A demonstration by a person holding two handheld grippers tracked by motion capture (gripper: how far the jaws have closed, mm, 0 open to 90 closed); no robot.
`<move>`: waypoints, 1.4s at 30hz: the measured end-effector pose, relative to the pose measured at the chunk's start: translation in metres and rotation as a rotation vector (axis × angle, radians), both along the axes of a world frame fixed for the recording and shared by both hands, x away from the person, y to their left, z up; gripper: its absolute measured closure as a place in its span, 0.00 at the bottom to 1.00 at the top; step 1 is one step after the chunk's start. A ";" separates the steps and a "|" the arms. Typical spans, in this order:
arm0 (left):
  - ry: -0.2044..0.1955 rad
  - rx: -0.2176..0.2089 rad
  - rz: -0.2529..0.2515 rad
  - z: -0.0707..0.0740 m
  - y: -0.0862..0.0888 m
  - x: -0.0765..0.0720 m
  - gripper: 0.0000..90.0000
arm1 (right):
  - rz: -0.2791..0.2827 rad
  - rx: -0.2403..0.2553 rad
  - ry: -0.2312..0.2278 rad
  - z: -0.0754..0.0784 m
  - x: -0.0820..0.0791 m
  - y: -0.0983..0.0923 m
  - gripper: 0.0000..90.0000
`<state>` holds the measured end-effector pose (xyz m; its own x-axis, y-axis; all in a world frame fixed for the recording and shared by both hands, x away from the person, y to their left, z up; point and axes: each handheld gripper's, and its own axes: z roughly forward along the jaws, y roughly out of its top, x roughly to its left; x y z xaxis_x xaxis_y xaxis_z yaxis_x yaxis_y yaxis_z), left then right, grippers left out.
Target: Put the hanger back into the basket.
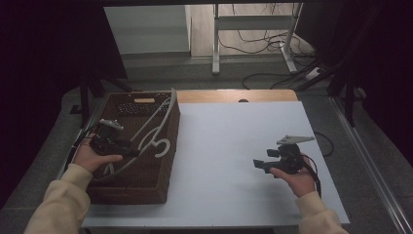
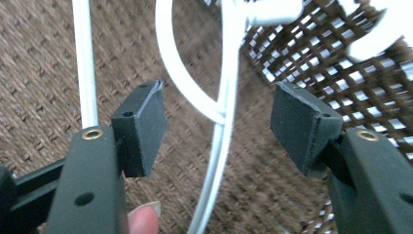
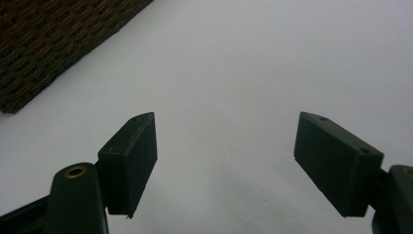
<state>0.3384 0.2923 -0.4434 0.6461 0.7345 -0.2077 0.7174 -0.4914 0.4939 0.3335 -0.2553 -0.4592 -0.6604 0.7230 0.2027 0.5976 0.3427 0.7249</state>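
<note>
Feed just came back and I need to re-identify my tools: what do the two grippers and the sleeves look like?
Both are black handheld tools. The left gripper and right gripper each have two flat rectangular black pads on arms with brass-ringed holes. The right one carries a grey three-cornered plate and a dark cable. The sleeves are pale cream.

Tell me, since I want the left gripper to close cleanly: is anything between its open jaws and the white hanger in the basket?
Nothing visible does. The left gripper is open inside the woven basket, and a thin arm of the white hanger already runs up between its jaws, touching neither pad.
</note>
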 end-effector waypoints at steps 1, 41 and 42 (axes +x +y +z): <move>0.014 0.046 -0.012 -0.006 -0.004 0.002 0.44 | 0.000 -0.002 0.000 0.000 0.000 0.000 0.26; -0.074 -0.055 0.094 0.016 0.037 -0.021 0.89 | -0.008 -0.007 -0.006 0.000 0.000 -0.002 0.26; -0.074 -0.055 0.094 0.016 0.037 -0.021 0.89 | -0.008 -0.007 -0.006 0.000 0.000 -0.002 0.26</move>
